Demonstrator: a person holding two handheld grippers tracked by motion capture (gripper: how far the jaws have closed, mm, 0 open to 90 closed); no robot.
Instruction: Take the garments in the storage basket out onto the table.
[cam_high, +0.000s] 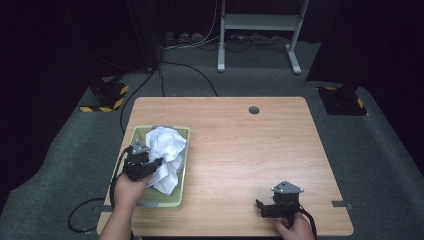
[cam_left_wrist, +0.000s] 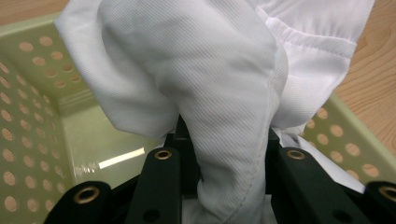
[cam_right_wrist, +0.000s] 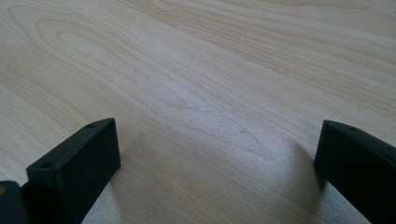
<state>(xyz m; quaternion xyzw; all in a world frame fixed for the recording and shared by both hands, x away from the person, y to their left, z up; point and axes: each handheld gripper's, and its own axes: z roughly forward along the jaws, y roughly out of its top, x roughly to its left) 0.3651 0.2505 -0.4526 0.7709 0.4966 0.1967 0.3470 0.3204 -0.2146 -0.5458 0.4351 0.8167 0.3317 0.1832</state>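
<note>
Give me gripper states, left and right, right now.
Left gripper: closed on the white cloth, over the green basket.
Right gripper: open, empty, above the bare table.

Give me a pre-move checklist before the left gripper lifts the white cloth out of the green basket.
1. Left gripper shut on the white cloth: ok.
2. Grip takes the whole cloth, not one fold: cannot tell.
3. Cloth free of the green basket: not ok, part drapes over its right rim.
4. Right gripper open, holding nothing: ok.
5. Bare table beside the basket for landing: ok.
</note>
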